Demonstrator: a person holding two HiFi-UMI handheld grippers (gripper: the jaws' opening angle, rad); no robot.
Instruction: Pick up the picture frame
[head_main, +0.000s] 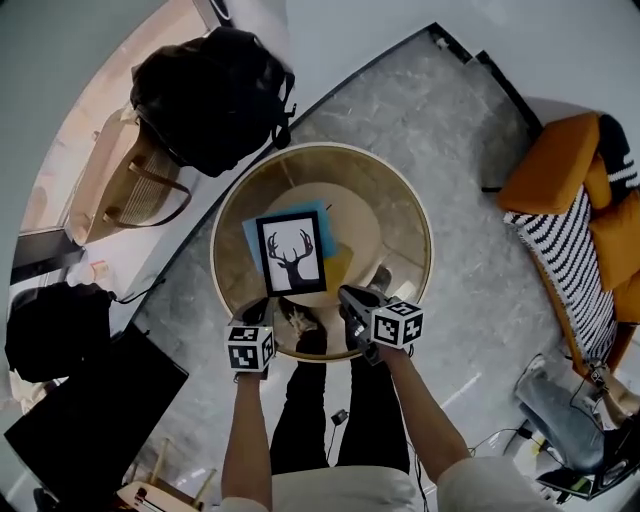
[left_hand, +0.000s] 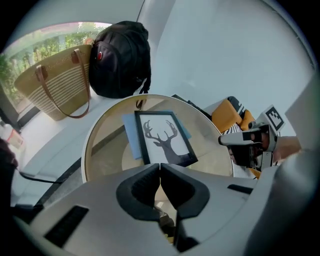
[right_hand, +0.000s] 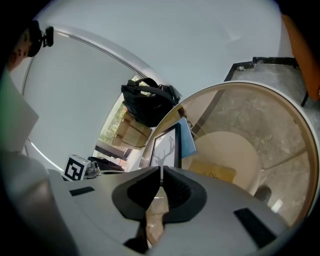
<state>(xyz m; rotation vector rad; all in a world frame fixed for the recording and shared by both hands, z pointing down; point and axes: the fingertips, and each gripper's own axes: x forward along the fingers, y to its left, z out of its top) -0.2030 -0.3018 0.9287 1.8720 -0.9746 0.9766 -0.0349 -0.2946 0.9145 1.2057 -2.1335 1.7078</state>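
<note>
My left claw (left_hand: 160, 167) is clenched: its two dark pads meet at the tips and nothing sits between them. My right claw (right_hand: 161, 170) is likewise clenched and empty, pads together along their length. From the head view, both claws (head_main: 257, 308) (head_main: 350, 296) hang over the near edge of the counter (head_main: 216, 250), a round glass top with a pale rim. Neither is in contact with anything on it.

The picture frame (left_hand: 165, 140) lies flat on the glass just ahead of my left claw, apart from it. It is a black frame around a white sheet bearing a black stag's head with antlers. From my right claw the same frame (right_hand: 167, 147) lies ahead and to the left. Neither claw touches it (head_main: 292, 253).

Under the frame lies a blue sheet (left_hand: 131, 132), which shows past the frame's far and left edges. A yellow piece (right_hand: 212, 172) shows ahead of my right claw, beside the frame's right edge. I cannot tell whether it rests on the glass or below it.

Through the glass a round cream base (head_main: 365, 225) is visible. My own legs and shoes show beneath the near rim.

Beyond the counter, ahead and to the left of my left claw, a black backpack (left_hand: 120, 60) leans against a woven tote bag (left_hand: 50, 82) with brown handles. Well off to the right of my right claw stands an orange chair (head_main: 560, 160) draped with black-and-white striped cloth.

My right claw also appears at the right of the left gripper view (left_hand: 250, 142), level with the frame's near end.
</note>
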